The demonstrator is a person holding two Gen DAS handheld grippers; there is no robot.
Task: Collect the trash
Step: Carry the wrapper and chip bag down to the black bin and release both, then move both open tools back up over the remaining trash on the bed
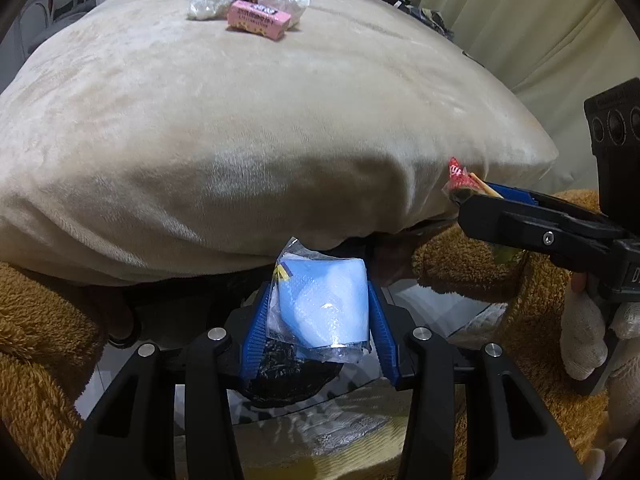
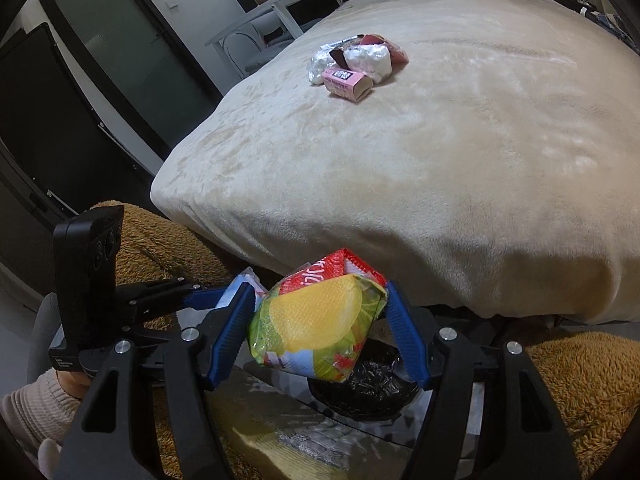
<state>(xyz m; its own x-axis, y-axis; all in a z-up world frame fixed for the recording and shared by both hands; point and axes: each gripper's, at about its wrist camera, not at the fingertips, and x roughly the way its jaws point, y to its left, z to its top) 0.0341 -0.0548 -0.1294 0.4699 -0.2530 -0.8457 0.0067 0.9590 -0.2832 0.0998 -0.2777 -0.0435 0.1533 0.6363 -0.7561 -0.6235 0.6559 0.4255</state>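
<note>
- The left gripper (image 1: 320, 312) is closed as far as its load allows, and a pale blue packet in clear film (image 1: 320, 308) is pinched between its blue pads, so that the light wrapper cannot slip out.
- The right gripper (image 2: 320, 328) stands somewhat wider, because a bulkier yellow and green snack bag (image 2: 316, 328) is clamped between its pads; a red wrapper (image 2: 336, 270) is seen pressed against the top of that bag.
- Both grippers are tilted downward over a bin lined with a black bag (image 2: 360, 392), which is seen just below the two loads; it is judged that the items are held there in order to be dropped in.
- The bin is placed on the floor close under the edge of the bed (image 2: 400, 180), probably so that it is easily reached.
- More trash is left on the beige blanket, well apart from the grippers: a pink box (image 1: 258, 20) lies in front, touching a small heap of white crumpled wrappers (image 1: 208, 2).
- Brown plush fabric (image 1: 36, 340) is seen on both sides of the bin.
</note>
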